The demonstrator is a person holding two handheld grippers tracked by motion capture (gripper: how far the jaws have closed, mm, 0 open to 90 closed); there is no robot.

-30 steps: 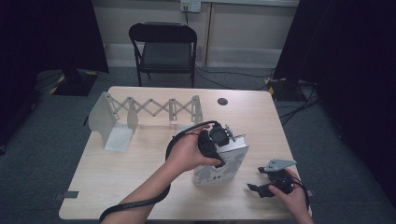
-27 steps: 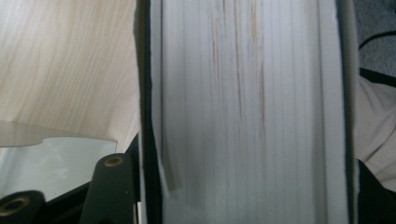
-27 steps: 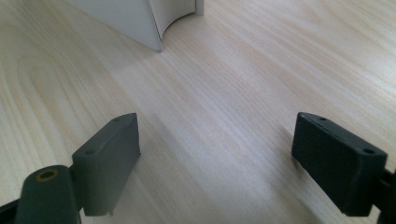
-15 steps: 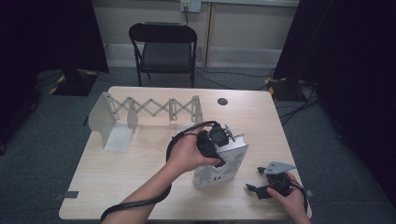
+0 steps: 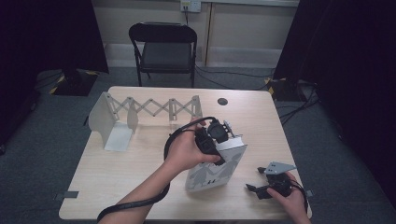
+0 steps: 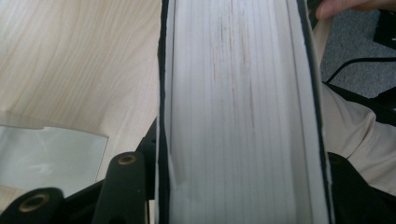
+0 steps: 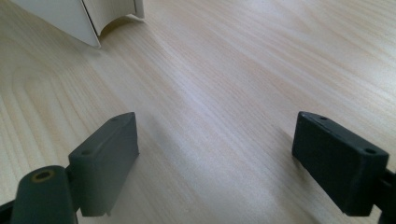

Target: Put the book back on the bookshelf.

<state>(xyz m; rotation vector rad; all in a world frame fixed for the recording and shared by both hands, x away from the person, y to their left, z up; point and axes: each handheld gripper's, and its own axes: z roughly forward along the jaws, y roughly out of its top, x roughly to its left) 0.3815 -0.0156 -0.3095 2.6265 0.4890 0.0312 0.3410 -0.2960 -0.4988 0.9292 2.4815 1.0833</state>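
Book (image 5: 215, 170): standing upright on the table (image 5: 140, 168), near-right of centre, page edges up.
Left gripper (image 5: 215, 140): jaws have just been closing and now clamp the top of the book, pages squeezed between them (image 6: 233, 116).
Right gripper (image 5: 268, 184): resting low at the near-right table edge, jaws wide apart, nothing between them.
Rack (image 5: 140, 114): silver accordion thing, far-left, well apart from the book.

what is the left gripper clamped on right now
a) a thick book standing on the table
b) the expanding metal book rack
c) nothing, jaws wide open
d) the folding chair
a: the left gripper grips the top of the upright book, whose page block sits between its jaws in the left gripper view.
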